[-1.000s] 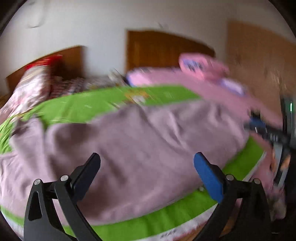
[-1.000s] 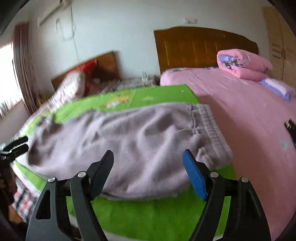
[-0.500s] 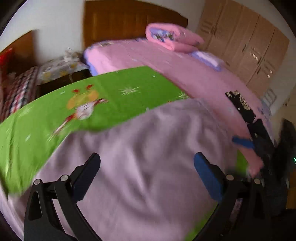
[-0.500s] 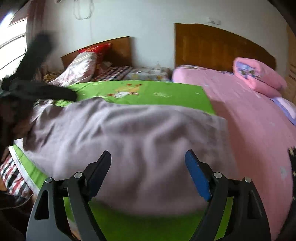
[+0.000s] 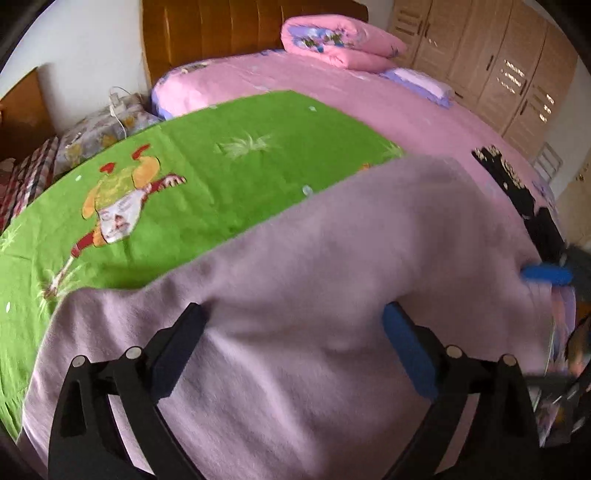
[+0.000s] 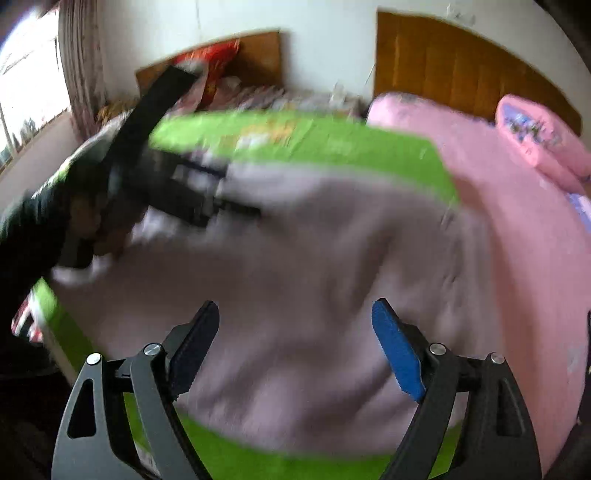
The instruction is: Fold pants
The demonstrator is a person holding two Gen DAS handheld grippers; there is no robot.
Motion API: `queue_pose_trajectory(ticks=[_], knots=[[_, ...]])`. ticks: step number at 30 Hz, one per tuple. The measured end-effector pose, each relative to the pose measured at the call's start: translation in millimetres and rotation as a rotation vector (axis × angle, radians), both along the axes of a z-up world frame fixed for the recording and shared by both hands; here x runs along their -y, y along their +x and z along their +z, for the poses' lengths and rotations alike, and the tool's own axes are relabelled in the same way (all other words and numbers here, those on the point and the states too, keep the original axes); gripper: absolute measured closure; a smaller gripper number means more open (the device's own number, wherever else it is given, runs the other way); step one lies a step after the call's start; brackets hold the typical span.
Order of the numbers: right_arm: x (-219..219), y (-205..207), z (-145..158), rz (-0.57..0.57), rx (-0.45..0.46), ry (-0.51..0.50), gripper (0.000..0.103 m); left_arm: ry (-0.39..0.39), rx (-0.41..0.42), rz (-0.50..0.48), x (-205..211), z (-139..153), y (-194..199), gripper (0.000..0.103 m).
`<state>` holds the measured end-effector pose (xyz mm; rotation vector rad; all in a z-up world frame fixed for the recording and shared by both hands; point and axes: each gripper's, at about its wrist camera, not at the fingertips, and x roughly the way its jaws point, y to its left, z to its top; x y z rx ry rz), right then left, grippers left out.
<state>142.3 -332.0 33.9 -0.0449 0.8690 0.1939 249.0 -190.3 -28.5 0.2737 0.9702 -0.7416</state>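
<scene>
Mauve fleece pants (image 5: 332,295) lie spread flat on the green cartoon-print sheet (image 5: 207,177), covering its near portion; in the right wrist view the same pants (image 6: 314,288) reach almost to the front edge of the sheet (image 6: 295,461), though that picture is heavily motion-blurred.

I read the left gripper (image 5: 291,332) as spread apart, its black finger and blue finger wide of each other directly above the fabric and gripping nothing. A second ago this camera faced the length of the garment from lower down; it now looks down across the pants from closer in, and half a second ago the framing was already similar, with less sheet visible.

The right gripper (image 6: 295,332) is likewise apart and empty, poised over the near part of the pants. In the left wrist view, one blue finger (image 5: 546,275) of it shows at the far right edge of the garment, at or just beside the cloth; contact cannot be confirmed. In the right wrist view, the left gripper body (image 6: 177,192) appears as a dark blur over the far left of the pants, further in over the fabric than half a second ago.

Beyond the sheet lies the pink bedspread (image 5: 369,96) with a folded pink quilt (image 5: 340,40) at its head, a wooden headboard (image 5: 221,29) behind and a wardrobe (image 5: 509,66) to the right.
</scene>
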Motion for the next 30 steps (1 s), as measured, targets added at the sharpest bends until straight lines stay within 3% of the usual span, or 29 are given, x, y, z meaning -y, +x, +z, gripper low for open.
queue_pose_trajectory(ticks=[3,5,7,10,13,17,18,21,23,25,26,30], knots=[[7.5,17.5,-17.6,-0.039,-0.074,-0.018,0.015,-0.001,0.000,0.043,-8.6,-0.1,0.1,0.002],[11.5,23.7,-41.5,-0.060,-0.133,-0.083,0.015,-0.011,0.021,0.083,-22.9,12.7,-6.6,0.002],[8.2,19.4,-41.3,-0.053,-0.104,-0.108,0.015,-0.057,0.065,0.144,-55.0,36.2,-22.1,0.002],[6.8,23.7,-27.1,-0.123,-0.121,-0.132,0.015,-0.201,0.095,0.249,-134.9,67.4,-51.2,0.002],[-12.2,26.0,8.2,-0.129,-0.016,-0.097,0.015,-0.279,0.146,0.392,-219.2,74.6,-77.2,0.002],[-79.9,52.5,48.9,0.068,0.083,0.014,0.015,-0.275,0.169,0.715,-359.8,58.0,-105.7,0.002],[-108.3,67.3,53.1,0.142,0.086,0.031,0.015,-0.272,0.142,0.834,-406.0,47.9,-112.7,0.002],[-191.1,109.0,53.8,0.322,0.052,0.051,0.015,-0.327,0.080,1.028,-506.3,20.7,-131.7,0.002],[-256.9,141.6,49.2,0.469,0.020,0.077,0.015,-0.335,0.037,1.100,-552.1,2.2,-136.8,0.004],[-311.7,166.4,42.6,0.568,-0.031,0.108,0.015,-0.553,-0.063,1.115,-599.5,-13.3,-141.0,0.003],[-343.3,182.6,34.5,0.609,-0.080,0.148,0.015,-0.585,-0.060,1.121,-611.4,-13.6,-142.3,0.004],[-436.2,234.8,-6.6,0.643,-0.300,0.253,0.015,-0.592,-0.070,1.174,-628.2,-11.8,-138.4,0.006]])
